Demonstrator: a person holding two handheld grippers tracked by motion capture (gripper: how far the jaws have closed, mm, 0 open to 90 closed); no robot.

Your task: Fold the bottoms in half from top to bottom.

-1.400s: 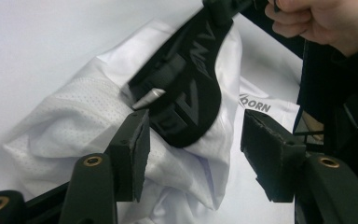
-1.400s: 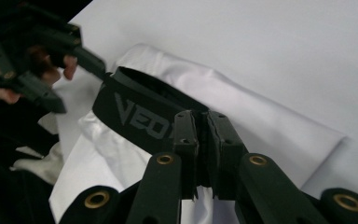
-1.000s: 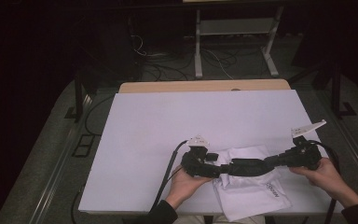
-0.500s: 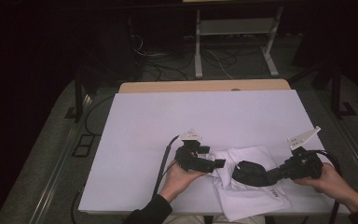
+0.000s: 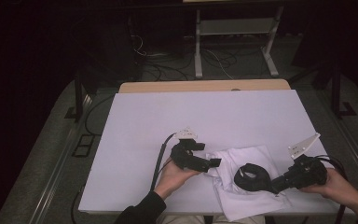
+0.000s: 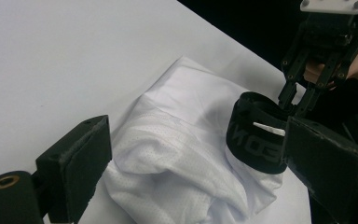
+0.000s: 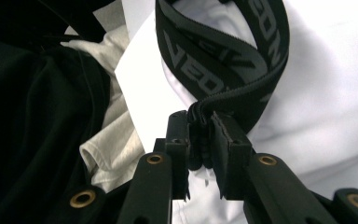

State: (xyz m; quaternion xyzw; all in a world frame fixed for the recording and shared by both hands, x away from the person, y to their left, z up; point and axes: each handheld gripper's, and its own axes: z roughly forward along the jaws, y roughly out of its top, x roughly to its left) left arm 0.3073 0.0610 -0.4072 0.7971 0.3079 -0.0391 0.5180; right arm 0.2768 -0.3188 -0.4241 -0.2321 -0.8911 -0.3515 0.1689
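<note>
The big white table (image 5: 205, 121) fills the middle of the high view, and the white garment (image 5: 247, 179) lies crumpled near its bottom edge, a bit right of the middle, with one corner hanging over that edge. Its black waistband (image 5: 253, 177) stands up in a loop on top of the cloth. The right gripper (image 5: 272, 185) comes in from the lower right and pinches the waistband tight between its jaws; in the right gripper view the band (image 7: 223, 56) bunches up just above the jaws. The left gripper (image 5: 214, 162) sits just left of the cloth, and its jaws have just been opening, so they stand wide with nothing squeezed in them. One hold is not much, so I think a hard tug could drag the whole garment off the bottom edge. The stretchy band could also slip out of the pinch. If the left gripper closes too soon it may grab only loose cloth, and the folds may get messier
</note>
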